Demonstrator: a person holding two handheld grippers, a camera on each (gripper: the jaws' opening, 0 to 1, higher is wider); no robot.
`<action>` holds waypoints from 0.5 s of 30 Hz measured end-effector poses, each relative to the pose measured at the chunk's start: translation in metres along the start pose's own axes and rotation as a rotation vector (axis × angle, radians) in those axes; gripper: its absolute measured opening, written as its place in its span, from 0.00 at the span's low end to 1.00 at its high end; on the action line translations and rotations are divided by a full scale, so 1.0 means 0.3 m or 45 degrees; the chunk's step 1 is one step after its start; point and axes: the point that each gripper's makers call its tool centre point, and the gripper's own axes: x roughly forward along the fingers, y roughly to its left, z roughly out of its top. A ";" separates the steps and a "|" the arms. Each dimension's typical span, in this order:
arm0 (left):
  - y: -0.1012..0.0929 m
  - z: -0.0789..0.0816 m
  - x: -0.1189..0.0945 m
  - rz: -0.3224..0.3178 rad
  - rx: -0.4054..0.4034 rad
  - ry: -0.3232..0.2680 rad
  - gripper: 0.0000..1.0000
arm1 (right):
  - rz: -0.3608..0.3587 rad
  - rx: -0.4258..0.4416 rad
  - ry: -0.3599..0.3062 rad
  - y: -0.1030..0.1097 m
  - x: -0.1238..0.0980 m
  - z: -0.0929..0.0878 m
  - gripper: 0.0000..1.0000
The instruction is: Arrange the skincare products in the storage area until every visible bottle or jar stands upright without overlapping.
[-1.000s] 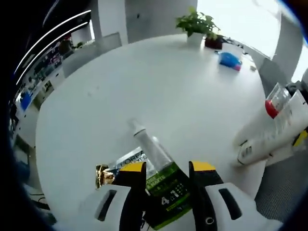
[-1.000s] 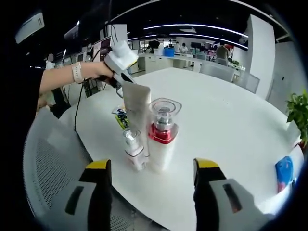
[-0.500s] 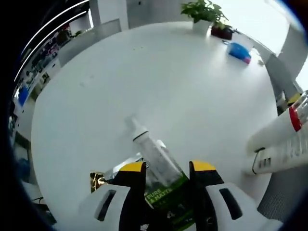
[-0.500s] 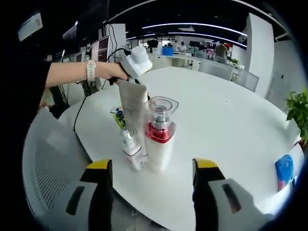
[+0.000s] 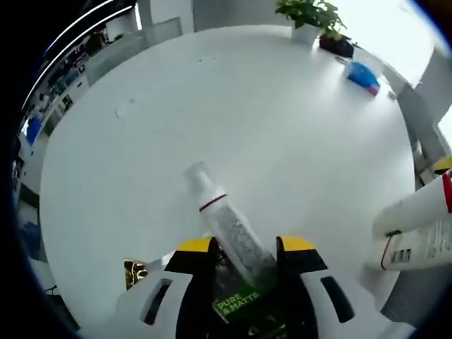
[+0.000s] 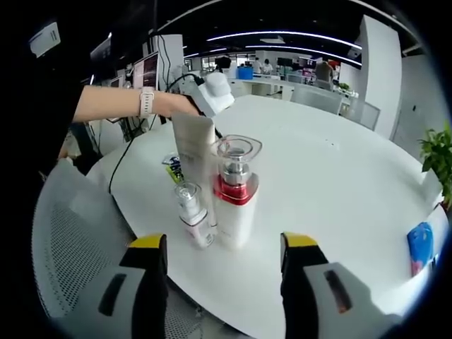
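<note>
Left gripper view: the left gripper [image 5: 244,247], at bottom centre, has its yellow-tipped jaws closed narrowly on a green-labelled tube [image 5: 229,240], whose white cap points toward the frame's upper left, over the round white table [image 5: 268,120]. A gold-foil item [image 5: 134,270] lies at lower left near the table's edge, and a white bottle with a red band [image 5: 417,226] enters at the right margin, close to the rim. The table's middle and far half are open surface; a potted plant [image 5: 307,14] and a blue packet [image 5: 365,76] sit at the far edge, upper right. Right gripper view: the right gripper [image 6: 220,247], at bottom, has its jaws spread wide and grips nothing. Before it, at centre, stand the red-banded pump bottle [image 6: 235,194] with a clear cap and, just to its left, a small clear-capped bottle [image 6: 189,215], both upright near the table's near edge. Behind them a white tube [image 6: 194,152] hangs below the other gripper, carried by a hand [image 6: 173,104] with a wristwatch. A flat sachet [image 6: 174,168] lies on the table at left. The right half of the table is bare up to its rim.
</note>
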 end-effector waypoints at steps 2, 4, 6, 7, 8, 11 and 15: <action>-0.001 0.003 0.005 -0.004 -0.012 -0.003 0.30 | 0.000 0.002 0.002 -0.002 -0.001 -0.003 0.64; -0.002 0.004 0.011 -0.010 -0.028 -0.001 0.29 | -0.007 0.007 0.005 -0.008 -0.002 -0.008 0.64; -0.005 0.004 0.014 -0.014 -0.026 0.001 0.28 | -0.008 0.010 0.005 -0.009 -0.003 -0.009 0.64; -0.008 0.005 0.017 -0.017 -0.021 0.001 0.27 | -0.007 0.012 0.005 -0.010 -0.004 -0.010 0.64; -0.009 0.006 0.018 -0.018 -0.022 0.003 0.27 | -0.007 0.012 0.005 -0.010 -0.004 -0.010 0.63; -0.009 0.009 0.021 -0.017 -0.027 0.006 0.26 | -0.006 0.010 0.008 -0.008 -0.003 -0.012 0.63; -0.012 0.008 0.019 -0.025 -0.027 0.003 0.23 | -0.006 0.011 0.007 -0.008 -0.003 -0.012 0.63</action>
